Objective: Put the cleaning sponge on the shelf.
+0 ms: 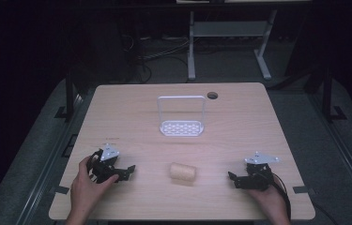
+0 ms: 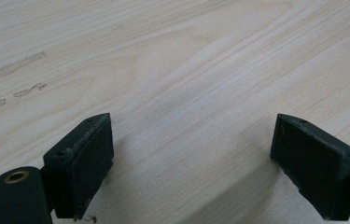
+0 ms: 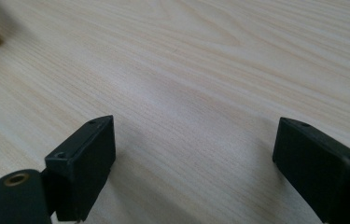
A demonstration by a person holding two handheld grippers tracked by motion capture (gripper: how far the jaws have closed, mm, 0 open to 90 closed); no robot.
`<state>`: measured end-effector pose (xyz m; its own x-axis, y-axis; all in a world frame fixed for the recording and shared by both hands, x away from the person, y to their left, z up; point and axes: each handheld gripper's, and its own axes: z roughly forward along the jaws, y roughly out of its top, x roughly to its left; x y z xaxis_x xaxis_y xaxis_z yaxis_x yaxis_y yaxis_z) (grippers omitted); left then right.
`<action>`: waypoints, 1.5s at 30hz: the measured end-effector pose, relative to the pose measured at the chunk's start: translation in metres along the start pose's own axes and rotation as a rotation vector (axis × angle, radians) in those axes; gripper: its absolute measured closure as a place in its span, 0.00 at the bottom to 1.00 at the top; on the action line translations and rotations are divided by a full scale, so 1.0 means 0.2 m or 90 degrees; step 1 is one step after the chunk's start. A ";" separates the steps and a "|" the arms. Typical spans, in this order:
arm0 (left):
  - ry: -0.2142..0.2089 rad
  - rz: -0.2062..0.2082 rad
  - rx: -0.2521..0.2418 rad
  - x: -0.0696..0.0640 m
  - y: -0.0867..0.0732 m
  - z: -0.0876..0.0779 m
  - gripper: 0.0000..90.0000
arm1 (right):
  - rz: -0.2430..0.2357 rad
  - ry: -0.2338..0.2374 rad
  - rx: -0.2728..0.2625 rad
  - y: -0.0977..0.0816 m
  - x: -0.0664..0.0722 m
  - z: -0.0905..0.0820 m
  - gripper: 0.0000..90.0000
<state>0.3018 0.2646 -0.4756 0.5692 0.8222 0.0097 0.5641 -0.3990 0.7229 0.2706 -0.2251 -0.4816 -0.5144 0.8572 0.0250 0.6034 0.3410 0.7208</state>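
Left gripper and right gripper we find gaping wide, nothing held, white wire rack upright beyond, tan fibrous roll lying between them, table otherwise unobstructed.

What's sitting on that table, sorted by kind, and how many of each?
White wire rack: 1
Tan loofah roll: 1
Black tongs: 2, left tongs and right tongs, both open
Total: 4
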 end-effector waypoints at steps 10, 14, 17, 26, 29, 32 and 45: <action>-0.001 -0.001 -0.001 0.00 0.00 0.00 0.14 | -0.010 0.012 0.003 0.00 -0.01 0.00 0.15; 0.000 -0.001 -0.001 0.00 0.00 0.00 0.14 | -0.024 0.019 0.009 0.02 0.00 -0.01 0.15; -0.001 -0.001 -0.001 0.00 0.00 0.00 0.14 | -0.025 0.032 0.003 0.03 0.00 -0.01 0.15; -0.001 -0.001 -0.001 0.00 0.00 0.00 0.14 | -0.036 0.067 -0.012 0.09 0.01 -0.02 0.15; -0.001 -0.001 -0.001 0.00 0.00 0.00 0.14 | -0.044 0.075 -0.014 0.12 0.02 -0.02 0.15; -0.001 -0.001 -0.001 0.00 0.00 0.00 0.14 | -0.049 0.079 -0.016 0.15 0.03 -0.02 0.15; -0.001 -0.001 -0.001 0.00 0.00 0.00 0.14 | -0.075 0.101 -0.019 0.22 0.07 0.01 0.15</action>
<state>0.3019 0.2646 -0.4757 0.5688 0.8224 0.0077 0.5643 -0.3971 0.7238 0.2911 -0.1979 -0.4519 -0.6712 0.7398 0.0471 0.5166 0.4213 0.7454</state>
